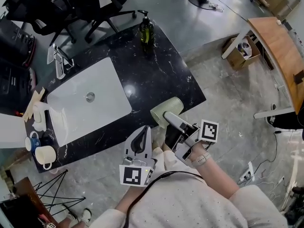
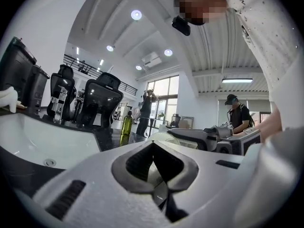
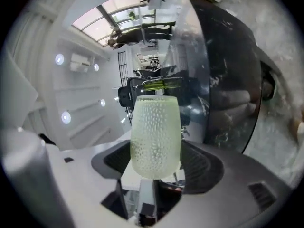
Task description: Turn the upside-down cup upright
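Observation:
A pale green textured cup (image 1: pixel 166 111) lies on its side in the air over the near edge of the black marble counter (image 1: pixel 156 75). My right gripper (image 1: pixel 172 122) is shut on it, rolled onto its side, with a jaw on each side of the cup. In the right gripper view the cup (image 3: pixel 155 134) fills the space between the pads of the right gripper (image 3: pixel 155 151). My left gripper (image 1: pixel 144 131) hovers just left of the cup, shut and holding nothing. From the left gripper (image 2: pixel 153 144) I see the cup (image 2: pixel 164 137) just beyond its tips.
A white sink (image 1: pixel 85 99) with a faucet (image 1: pixel 59 61) is set in the counter. A green bottle (image 1: pixel 146 32) stands at the far edge. Mugs (image 1: pixel 45 155) sit at the counter's left end. Office chairs (image 1: pixel 95 4) stand behind, a cardboard box (image 1: pixel 240 51) on the floor to the right.

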`<state>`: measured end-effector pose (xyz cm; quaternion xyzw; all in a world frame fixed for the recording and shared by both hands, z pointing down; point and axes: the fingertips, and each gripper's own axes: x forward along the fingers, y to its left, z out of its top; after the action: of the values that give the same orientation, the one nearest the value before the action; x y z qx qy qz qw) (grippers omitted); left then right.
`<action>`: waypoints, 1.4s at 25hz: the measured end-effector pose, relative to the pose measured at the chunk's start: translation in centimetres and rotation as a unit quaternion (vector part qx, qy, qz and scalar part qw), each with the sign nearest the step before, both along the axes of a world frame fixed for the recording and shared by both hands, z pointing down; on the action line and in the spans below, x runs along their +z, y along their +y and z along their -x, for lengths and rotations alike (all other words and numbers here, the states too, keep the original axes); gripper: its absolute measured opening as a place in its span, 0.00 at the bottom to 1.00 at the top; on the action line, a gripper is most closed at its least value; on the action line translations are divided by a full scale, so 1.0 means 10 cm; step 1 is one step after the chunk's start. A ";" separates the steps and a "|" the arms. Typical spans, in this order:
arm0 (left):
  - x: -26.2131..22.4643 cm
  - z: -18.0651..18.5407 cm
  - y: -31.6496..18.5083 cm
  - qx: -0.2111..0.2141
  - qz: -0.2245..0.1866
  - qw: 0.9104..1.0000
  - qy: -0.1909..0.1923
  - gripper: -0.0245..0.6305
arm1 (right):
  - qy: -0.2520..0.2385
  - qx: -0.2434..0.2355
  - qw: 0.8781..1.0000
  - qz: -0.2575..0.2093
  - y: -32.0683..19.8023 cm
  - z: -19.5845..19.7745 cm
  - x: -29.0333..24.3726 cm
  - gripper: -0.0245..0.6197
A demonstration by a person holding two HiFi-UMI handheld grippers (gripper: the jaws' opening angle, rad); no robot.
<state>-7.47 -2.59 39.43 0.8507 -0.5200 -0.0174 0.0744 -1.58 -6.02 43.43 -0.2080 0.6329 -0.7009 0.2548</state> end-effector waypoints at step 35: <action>-0.08 0.10 -0.03 -0.022 0.010 0.998 -0.061 0.05 | -0.586 0.087 0.783 0.187 -0.17 0.01 -0.12 0.55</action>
<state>-8.44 -2.86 38.68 0.8380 -0.5420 0.0378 0.0506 -1.72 -7.71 42.24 0.1449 0.1971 -0.7674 0.5927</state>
